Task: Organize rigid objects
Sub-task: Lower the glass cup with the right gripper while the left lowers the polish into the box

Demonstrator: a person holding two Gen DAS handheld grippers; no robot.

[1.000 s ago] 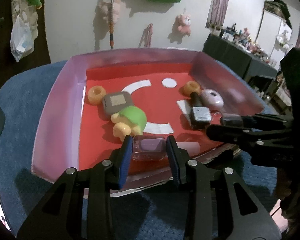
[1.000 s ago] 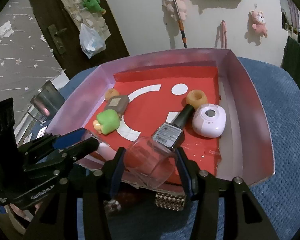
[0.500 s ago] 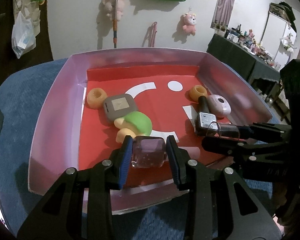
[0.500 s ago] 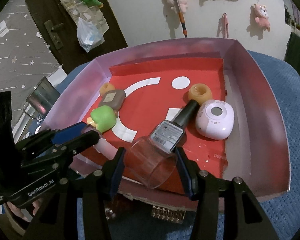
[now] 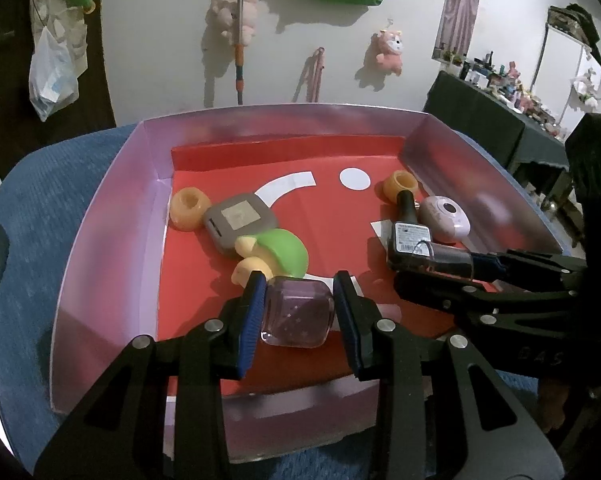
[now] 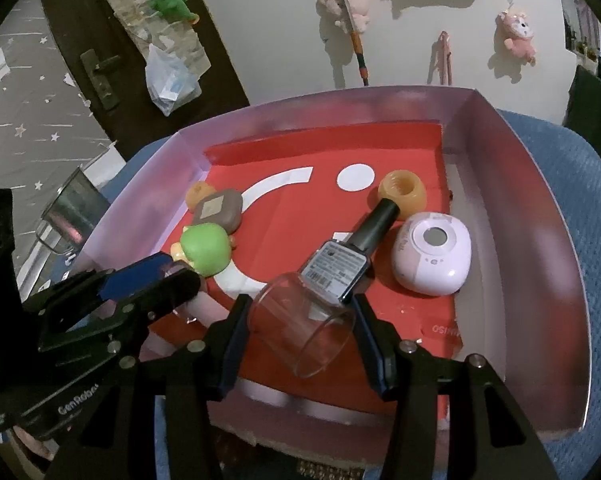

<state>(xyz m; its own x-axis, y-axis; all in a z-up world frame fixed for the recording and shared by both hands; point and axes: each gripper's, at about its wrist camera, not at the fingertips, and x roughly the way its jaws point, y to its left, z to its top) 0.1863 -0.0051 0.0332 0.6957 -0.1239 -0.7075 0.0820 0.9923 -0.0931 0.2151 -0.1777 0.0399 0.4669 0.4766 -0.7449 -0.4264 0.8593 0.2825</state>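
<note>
My left gripper is shut on a small clear purple bottle, held over the near part of the red-floored box. My right gripper is shut on a clear glass cup lying on its side, held over the box's near edge. In the box lie a green toy, a grey square case, two orange rings, a dark bottle with a label and a white-purple round device. The right gripper with the cup also shows in the left wrist view.
The box sits on a blue cloth surface. A glass tumbler stands off the left side. Behind is a white wall with hanging plush toys, a dark door, and a cluttered table at the right.
Both grippers have moved forward over the box's near edge, carrying the purple bottle and the glass cup further above the red floor. Both stay shut.
</note>
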